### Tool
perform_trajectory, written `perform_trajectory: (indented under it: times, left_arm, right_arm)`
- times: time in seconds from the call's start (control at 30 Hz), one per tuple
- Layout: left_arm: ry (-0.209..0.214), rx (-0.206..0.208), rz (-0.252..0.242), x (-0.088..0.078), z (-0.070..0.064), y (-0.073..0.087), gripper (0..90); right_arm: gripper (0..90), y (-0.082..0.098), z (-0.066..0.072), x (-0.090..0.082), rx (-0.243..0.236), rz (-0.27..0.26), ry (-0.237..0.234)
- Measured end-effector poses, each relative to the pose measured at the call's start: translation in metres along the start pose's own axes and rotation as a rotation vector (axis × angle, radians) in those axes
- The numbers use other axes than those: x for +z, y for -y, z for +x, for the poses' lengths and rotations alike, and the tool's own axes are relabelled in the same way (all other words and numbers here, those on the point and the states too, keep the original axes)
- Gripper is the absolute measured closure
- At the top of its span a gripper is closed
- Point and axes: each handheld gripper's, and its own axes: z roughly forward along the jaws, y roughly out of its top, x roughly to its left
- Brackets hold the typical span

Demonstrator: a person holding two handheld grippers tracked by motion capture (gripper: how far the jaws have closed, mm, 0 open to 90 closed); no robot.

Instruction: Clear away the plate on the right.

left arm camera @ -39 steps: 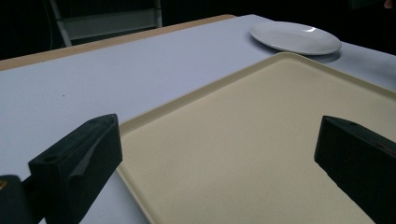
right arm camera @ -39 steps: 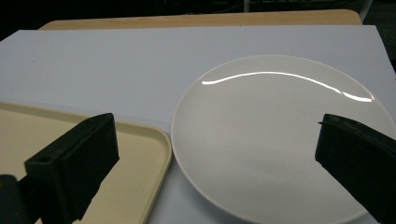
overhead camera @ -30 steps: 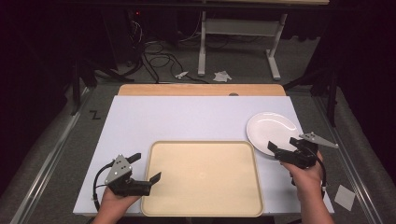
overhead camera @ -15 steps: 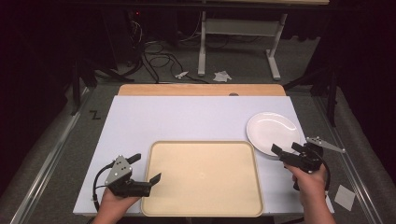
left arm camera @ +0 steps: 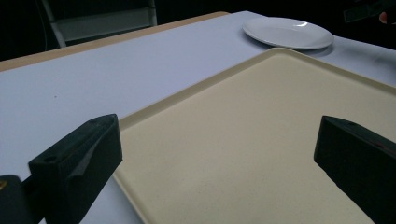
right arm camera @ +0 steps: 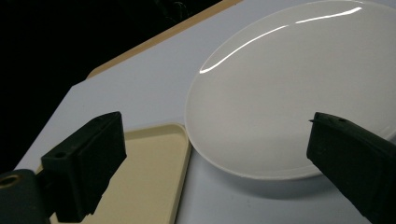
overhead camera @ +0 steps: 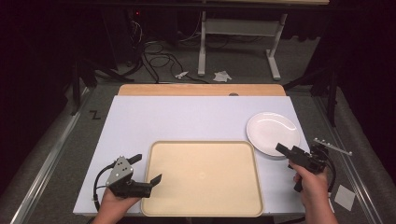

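On the white table (overhead camera: 187, 116) from the high view, we're holding the right gripper (overhead camera: 286, 153) with jaws spread just off the near edge of the white plate (overhead camera: 273, 133), and the left gripper (overhead camera: 147, 168) released over the tray (overhead camera: 205, 177) edge. Right gripper view is showing us the plate's rim nearly touching the tray corner. Plate is lying flat and round, so no long axis; it's sitting right of the tray.

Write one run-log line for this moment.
left gripper: open, at tray edge | right gripper: open, near plate rim | plate: beside tray, on table
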Motion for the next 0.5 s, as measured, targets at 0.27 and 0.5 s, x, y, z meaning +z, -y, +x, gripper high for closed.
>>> perform_trajectory:
  times: [0.27, 0.5]
  left_arm:
    - [0.003, 0.004, 0.006, 0.001, 0.000, 0.000, 1.9]
    - [0.008, 0.007, 0.009, 0.002, 0.000, 0.001, 2.1]
  right_arm:
    - [14.9, 0.003, -0.022, -0.002, 0.159, 0.001, -0.009]
    - [19.0, 0.007, -0.034, -0.003, 0.245, 0.005, -0.014]
